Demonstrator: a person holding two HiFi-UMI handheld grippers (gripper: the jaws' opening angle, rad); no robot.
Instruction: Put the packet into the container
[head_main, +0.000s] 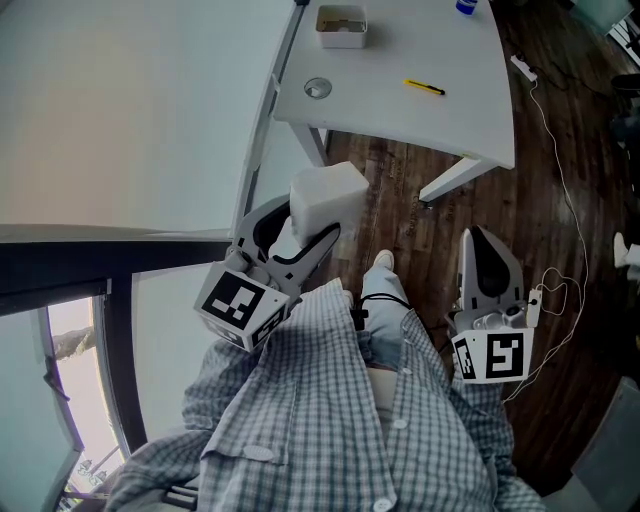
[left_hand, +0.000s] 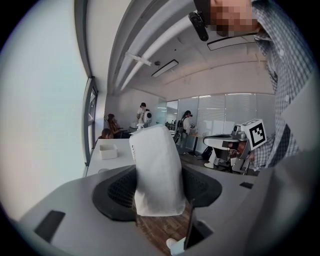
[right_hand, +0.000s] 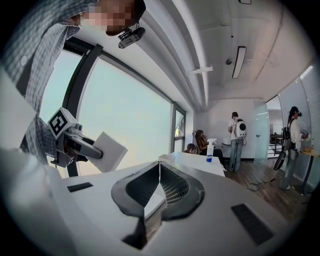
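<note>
Where the checked shirt (head_main: 330, 400) fills the bottom of the head view, the left gripper (head_main: 298, 232) reaches in from the lower left, its jaws clamped on a white packet (head_main: 325, 195) that stands up between them at the frame's centre, over the wooden floor (head_main: 420, 240). The right gripper (head_main: 482, 245) sits at the lower right, jaws pressed together with nothing in them. Farther off, a white table (head_main: 400, 120) crosses the top of the frame. A yellow tool (head_main: 424, 87) lies on it, and the white container (head_main: 341, 26) stands at the top edge, well apart from the packet.
</note>
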